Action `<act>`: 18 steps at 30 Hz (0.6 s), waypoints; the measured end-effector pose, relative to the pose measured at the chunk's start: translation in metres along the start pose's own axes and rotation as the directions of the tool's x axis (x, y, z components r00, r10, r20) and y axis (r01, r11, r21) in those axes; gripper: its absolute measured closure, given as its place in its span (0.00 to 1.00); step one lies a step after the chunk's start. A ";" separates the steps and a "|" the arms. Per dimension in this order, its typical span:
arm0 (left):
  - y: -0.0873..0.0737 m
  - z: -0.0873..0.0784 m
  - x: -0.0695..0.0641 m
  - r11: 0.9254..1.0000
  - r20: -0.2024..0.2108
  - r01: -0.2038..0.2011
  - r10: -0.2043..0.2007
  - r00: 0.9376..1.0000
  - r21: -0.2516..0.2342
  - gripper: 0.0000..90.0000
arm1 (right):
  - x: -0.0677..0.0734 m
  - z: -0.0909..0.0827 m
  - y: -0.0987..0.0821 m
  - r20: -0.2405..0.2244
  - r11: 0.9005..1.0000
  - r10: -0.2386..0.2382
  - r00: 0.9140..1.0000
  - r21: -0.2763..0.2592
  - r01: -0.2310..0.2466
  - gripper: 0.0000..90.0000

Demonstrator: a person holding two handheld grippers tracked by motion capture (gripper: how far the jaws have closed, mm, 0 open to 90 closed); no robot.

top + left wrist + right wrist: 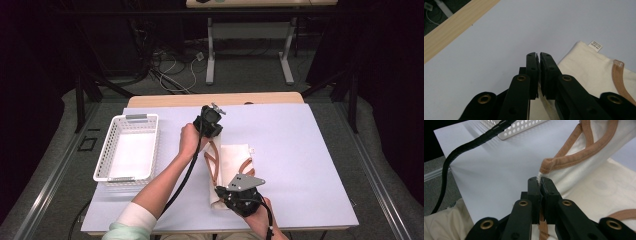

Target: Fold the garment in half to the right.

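Note:
A cream cloth garment (235, 160) with tan trim lies on the pale sheet (295, 150) in the middle of the table, partly lifted along its left edge. My left gripper (215, 141) points down at the garment's far edge and is shut on a fold of cream cloth (545, 101); its fingertips meet (538, 56) beside the garment's small white label (595, 45). My right gripper (218, 192) is at the near edge. Its jaws (540, 180) are shut on the cloth's hem where a tan strap (576, 157) rises from it.
A white perforated basket (102, 155) stands at the left of the sheet, its corner (520, 128) beside the left gripper's black cable (461, 147). The wooden table edge (215, 99) runs along the far side. The person's sleeve (132, 217) enters at the bottom.

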State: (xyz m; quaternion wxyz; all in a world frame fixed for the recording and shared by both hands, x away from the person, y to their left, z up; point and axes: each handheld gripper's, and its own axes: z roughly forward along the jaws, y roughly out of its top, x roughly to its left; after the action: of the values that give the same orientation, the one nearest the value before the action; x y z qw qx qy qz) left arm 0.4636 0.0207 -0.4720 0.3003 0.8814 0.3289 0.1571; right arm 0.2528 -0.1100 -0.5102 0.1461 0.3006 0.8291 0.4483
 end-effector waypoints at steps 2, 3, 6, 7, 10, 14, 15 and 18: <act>-0.001 0.005 -0.003 1.000 0.010 0.008 -0.008 1.000 0.000 0.95 | -0.001 -0.001 -0.003 0.003 1.000 0.000 1.000 0.012 0.000 0.96; -0.001 0.008 -0.005 1.000 0.014 0.011 -0.011 1.000 0.003 0.95 | -0.002 -0.002 -0.004 0.004 1.000 0.003 1.000 0.018 -0.003 0.96; -0.002 0.016 -0.009 1.000 0.021 0.015 -0.015 1.000 0.004 0.95 | -0.005 -0.002 -0.010 0.008 0.999 0.006 1.000 0.043 -0.007 0.96; -0.003 0.018 -0.010 1.000 0.022 0.018 -0.018 1.000 0.006 0.95 | -0.006 -0.002 -0.011 0.010 0.998 0.010 1.000 0.055 -0.010 0.95; -0.004 0.026 -0.012 1.000 0.028 0.030 -0.030 0.999 0.008 0.94 | -0.010 -0.002 -0.016 0.014 0.997 0.020 1.000 0.077 -0.021 0.95; -0.006 0.034 -0.016 0.999 0.033 0.036 -0.036 0.999 0.016 0.93 | -0.013 -0.002 -0.021 0.022 0.994 0.017 1.000 0.111 -0.019 0.95; -0.007 0.036 -0.016 0.999 0.034 0.037 -0.037 0.999 0.021 0.90 | -0.014 -0.002 -0.022 0.022 0.993 0.021 1.000 0.116 -0.023 0.95; -0.009 0.039 -0.016 0.999 0.026 0.050 -0.051 0.998 0.019 0.72 | -0.016 0.002 -0.027 0.034 0.987 0.020 0.999 0.157 -0.025 0.89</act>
State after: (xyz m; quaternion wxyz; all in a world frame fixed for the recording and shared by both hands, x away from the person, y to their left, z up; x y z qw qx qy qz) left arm 0.4664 -0.0013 -0.5087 0.3005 0.8775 0.3486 0.1349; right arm 0.2559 -0.1305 -0.5344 0.1300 0.3278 0.8560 0.3781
